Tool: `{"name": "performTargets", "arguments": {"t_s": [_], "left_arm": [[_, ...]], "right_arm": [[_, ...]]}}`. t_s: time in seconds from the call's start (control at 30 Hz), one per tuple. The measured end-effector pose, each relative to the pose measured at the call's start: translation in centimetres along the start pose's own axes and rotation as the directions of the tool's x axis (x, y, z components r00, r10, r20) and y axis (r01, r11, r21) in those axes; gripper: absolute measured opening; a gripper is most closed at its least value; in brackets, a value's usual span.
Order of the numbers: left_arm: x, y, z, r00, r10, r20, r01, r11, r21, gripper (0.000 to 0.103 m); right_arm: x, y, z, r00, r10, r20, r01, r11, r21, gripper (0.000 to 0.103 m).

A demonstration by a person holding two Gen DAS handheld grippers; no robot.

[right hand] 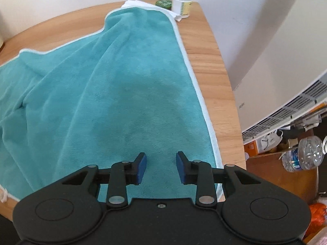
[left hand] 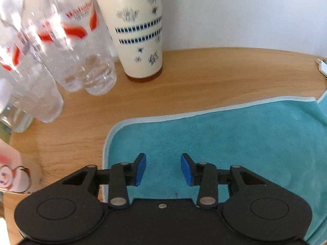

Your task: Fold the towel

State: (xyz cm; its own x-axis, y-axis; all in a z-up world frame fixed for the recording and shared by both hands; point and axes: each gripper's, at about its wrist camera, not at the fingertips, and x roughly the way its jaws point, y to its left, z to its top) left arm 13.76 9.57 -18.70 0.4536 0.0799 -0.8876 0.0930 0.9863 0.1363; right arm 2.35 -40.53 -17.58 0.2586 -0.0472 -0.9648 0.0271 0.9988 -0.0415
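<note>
Towel [right hand: 114, 85]: teal terry cloth with a pale bound edge, spread over a light wooden table [right hand: 206, 65], one side running close along the table's right edge and the far end bunched up against small items at the back. Condition: not yet folded; soft ridges and creases cross the left half, and the far border steps in and out rather than lying straight. Left gripper [left hand: 163, 169]: jaws parted to a moderate gap, holding nothing, poised over the cloth just inside its rounded left corner; whether the blue pads touch the pile cannot be told from this angle. Right gripper [right hand: 161, 168]: likewise parted and empty, above the cloth just inside the right border. Hazards, as judged: clear plastic bottles [left hand: 61, 47] and a tall patterned cup [left hand: 141, 32] stand near the towel's left side, so a wide lift or sweep of the left corner could knock them over; a white pill bottle [right hand: 183, 0] and a green lid [right hand: 163, 3] sit at the far end touching or just beside the cloth, and dragging that end could carry them off the table. A pinch taken inboard of the hem may gather only loose pile, and the existing creases could set into a crooked fold if not drawn flat first.
</note>
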Motion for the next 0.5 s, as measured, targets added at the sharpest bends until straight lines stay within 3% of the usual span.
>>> {"name": "performTargets", "arguments": {"t_s": [0.07, 0.13, 0.27, 0.43, 0.5], "left_arm": [[0.1, -0.8, 0.0, 0.998, 0.058, 0.022, -0.059, 0.996, 0.063, 0.042], [0.1, -1.7, 0.0, 0.993, 0.109, 0.041, -0.113, 0.984, 0.135, 0.042], [0.3, -1.3, 0.8, 0.992, 0.129, 0.014, -0.130, 0.983, 0.133, 0.042], [1.2, -1.8, 1.3, 0.968, 0.251, 0.024, -0.250, 0.944, 0.216, 0.037], [1.4, -1.2, 1.8, 0.971, 0.240, 0.003, -0.237, 0.955, 0.176, 0.033]], "right_arm": [[0.1, -0.2, 0.0, 1.000, 0.004, -0.004, -0.004, 1.000, 0.019, 0.036], [0.1, -0.4, 0.0, 1.000, 0.011, -0.009, -0.011, 0.999, 0.036, 0.036], [-0.1, -0.5, -0.1, 0.999, 0.011, -0.039, -0.009, 0.998, 0.070, 0.036], [-0.6, -0.6, -1.4, 0.998, -0.022, -0.059, 0.031, 0.988, 0.154, 0.036], [-0.9, -0.5, -1.9, 0.997, -0.032, -0.068, 0.044, 0.983, 0.179, 0.036]]}}
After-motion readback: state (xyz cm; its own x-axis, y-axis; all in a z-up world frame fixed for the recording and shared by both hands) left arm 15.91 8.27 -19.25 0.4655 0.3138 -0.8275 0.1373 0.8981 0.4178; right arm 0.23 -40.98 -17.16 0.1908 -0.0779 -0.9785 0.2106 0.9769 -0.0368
